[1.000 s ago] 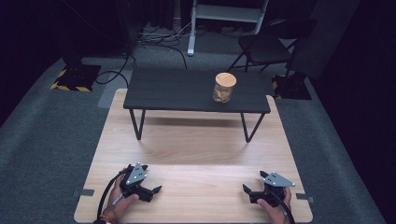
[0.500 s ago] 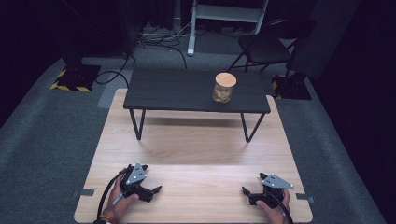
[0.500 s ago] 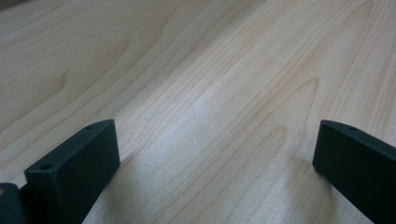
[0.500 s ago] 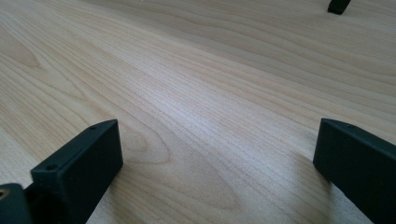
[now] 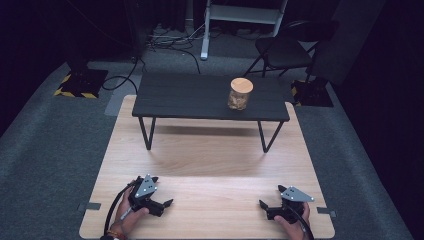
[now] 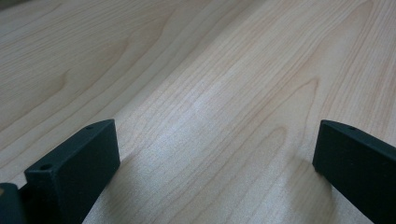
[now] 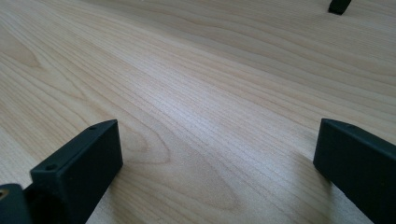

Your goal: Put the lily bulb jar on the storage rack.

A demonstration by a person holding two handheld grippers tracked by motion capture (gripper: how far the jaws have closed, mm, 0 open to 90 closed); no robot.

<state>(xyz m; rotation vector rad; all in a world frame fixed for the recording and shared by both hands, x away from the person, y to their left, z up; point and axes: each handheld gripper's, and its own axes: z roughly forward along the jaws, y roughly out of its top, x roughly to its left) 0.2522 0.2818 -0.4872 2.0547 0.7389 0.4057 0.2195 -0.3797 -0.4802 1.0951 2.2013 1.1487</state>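
A glass jar (image 5: 240, 94) with a round wooden lid stands upright on a low black table (image 5: 185, 97), right of its middle. Far from it, near the front edge of the wooden board (image 5: 210, 155), a hand holds my left gripper (image 5: 162, 192) low over the wood. My right gripper (image 5: 270, 197) is held the same way at the front right. In the left gripper view, the left gripper (image 6: 215, 149) is open over bare wood. The right gripper (image 7: 217, 149) is also open, with wood grain between its jaws.
The black table stands on thin hairpin legs (image 5: 148, 134) across the far part of the board. Grey carpet (image 5: 50, 150) surrounds the board. A folding chair (image 5: 282, 50), cables and a white stand (image 5: 205, 30) are beyond the table. A small black foot (image 7: 338, 5) shows at the top right.
The right gripper has slipped slightly toward the near edge of the board. The left gripper and the jar have stayed put.
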